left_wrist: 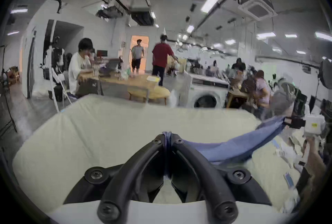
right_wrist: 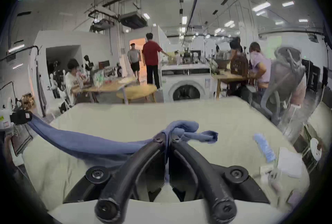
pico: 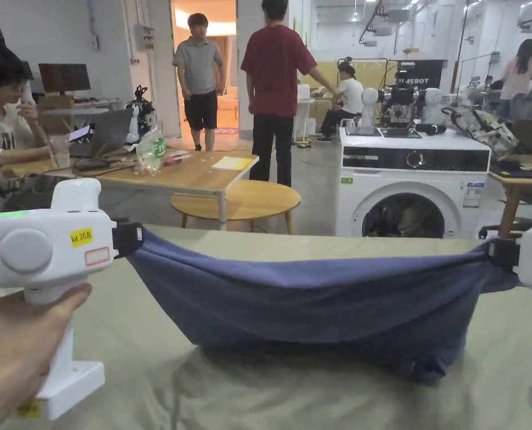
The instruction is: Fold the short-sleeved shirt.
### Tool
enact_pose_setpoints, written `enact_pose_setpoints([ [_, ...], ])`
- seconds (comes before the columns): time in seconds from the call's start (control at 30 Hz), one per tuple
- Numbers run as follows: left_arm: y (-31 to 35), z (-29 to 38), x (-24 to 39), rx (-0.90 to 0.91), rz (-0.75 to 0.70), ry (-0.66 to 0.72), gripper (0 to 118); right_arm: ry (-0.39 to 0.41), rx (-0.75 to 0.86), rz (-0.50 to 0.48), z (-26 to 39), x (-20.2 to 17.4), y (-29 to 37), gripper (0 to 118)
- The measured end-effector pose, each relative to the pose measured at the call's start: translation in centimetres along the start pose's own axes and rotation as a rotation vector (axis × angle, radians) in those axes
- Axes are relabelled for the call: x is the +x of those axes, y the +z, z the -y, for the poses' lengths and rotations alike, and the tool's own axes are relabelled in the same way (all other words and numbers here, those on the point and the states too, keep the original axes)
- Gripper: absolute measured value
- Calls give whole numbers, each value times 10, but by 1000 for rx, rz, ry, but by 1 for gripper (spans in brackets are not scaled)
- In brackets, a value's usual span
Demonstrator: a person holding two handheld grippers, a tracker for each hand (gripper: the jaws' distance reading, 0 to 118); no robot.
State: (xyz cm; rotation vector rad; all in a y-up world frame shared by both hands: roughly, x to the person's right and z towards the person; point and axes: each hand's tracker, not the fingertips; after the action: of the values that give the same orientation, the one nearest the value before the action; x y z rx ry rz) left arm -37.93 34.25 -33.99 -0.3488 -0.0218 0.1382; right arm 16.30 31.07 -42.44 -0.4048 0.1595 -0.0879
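A blue short-sleeved shirt (pico: 315,305) hangs stretched between my two grippers above the pale cloth-covered table (pico: 293,246); its lower part sags onto the table. My left gripper (pico: 129,238) is shut on the shirt's left end, and in the left gripper view its jaws pinch the blue cloth (left_wrist: 233,149) at the left gripper (left_wrist: 168,140). My right gripper (pico: 500,253) is shut on the right end. In the right gripper view the right gripper (right_wrist: 168,139) clamps bunched shirt cloth (right_wrist: 186,127), and the shirt (right_wrist: 80,141) runs left to the other gripper (right_wrist: 20,117).
Beyond the table's far edge stand a white washing machine (pico: 410,185), a round wooden stool (pico: 237,200) and a wooden desk (pico: 175,173) with a seated person (pico: 1,129). Two people (pico: 273,84) stand further back. Small items (right_wrist: 265,147) lie at the table's right side.
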Motion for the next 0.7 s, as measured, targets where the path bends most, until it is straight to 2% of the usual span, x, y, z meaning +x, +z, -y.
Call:
enact_pose_setpoints([
  [0.1, 27, 70, 6, -102, 47, -10, 0, -65, -56, 5, 75, 9, 37, 0],
  [0.2, 68, 135, 6, -181, 77, 34, 0, -191, -85, 68, 144, 18, 81, 0],
  [0.3, 115, 186, 18, -239, 75, 27, 0, -335, -154, 84, 211, 30, 118, 0],
  [0.37, 134, 209, 14, -285, 65, 28, 0, -349, -208, 123, 246, 27, 139, 0],
  [0.47, 160, 234, 8, -305, 53, 89, 0, -402, -235, 121, 280, 22, 166, 0],
  [0.6, 182, 253, -7, -330, 2, 124, 0, -386, -251, 173, 301, 25, 183, 0],
  [0.7, 189, 261, -13, -343, 17, 208, 0, -404, -258, 157, 304, 30, 187, 0],
])
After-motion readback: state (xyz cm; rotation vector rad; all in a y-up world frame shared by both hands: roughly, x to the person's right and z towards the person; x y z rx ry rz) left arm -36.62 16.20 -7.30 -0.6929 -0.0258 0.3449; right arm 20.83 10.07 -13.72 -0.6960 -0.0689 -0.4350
